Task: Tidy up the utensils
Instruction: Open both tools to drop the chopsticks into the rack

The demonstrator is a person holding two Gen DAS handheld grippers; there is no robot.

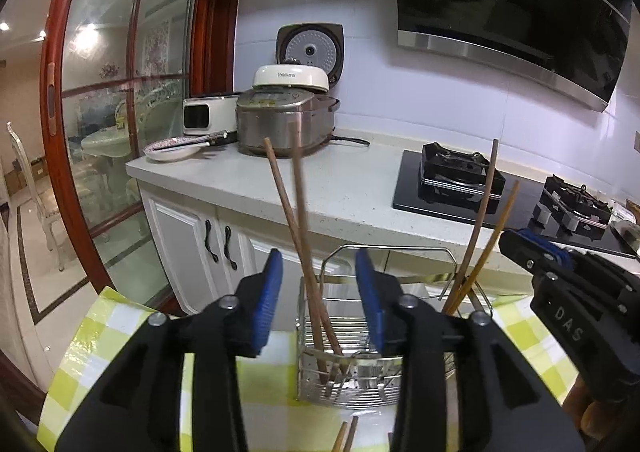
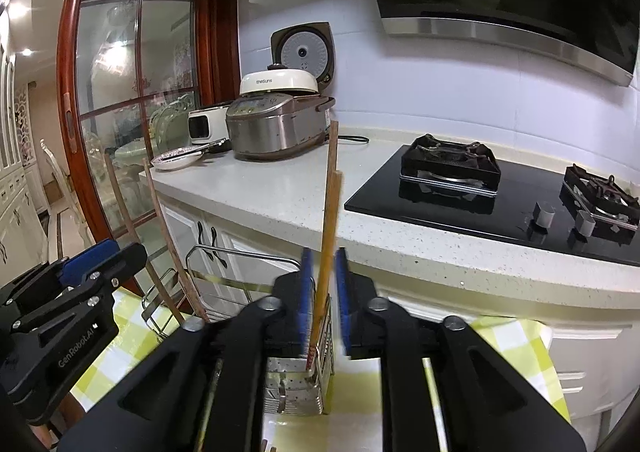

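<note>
A steel wire utensil caddy (image 1: 348,376) stands on a yellow-checked tablecloth (image 1: 104,336); it also shows in the right wrist view (image 2: 298,384). Two brown chopsticks (image 1: 298,236) lean in its left part, between the fingers of my open left gripper (image 1: 320,292), which does not touch them. Two lighter chopsticks (image 2: 329,244) stand in its right part, between the fingers of my right gripper (image 2: 323,292), which is open with a small gap each side. More chopstick ends (image 1: 346,436) lie on the cloth below.
A white counter (image 1: 320,187) behind holds a rice cooker (image 1: 280,119), a plate (image 1: 172,149) and a black gas hob (image 2: 500,187). White cabinets stand below it. A glass door with a red frame (image 1: 60,131) is at the left.
</note>
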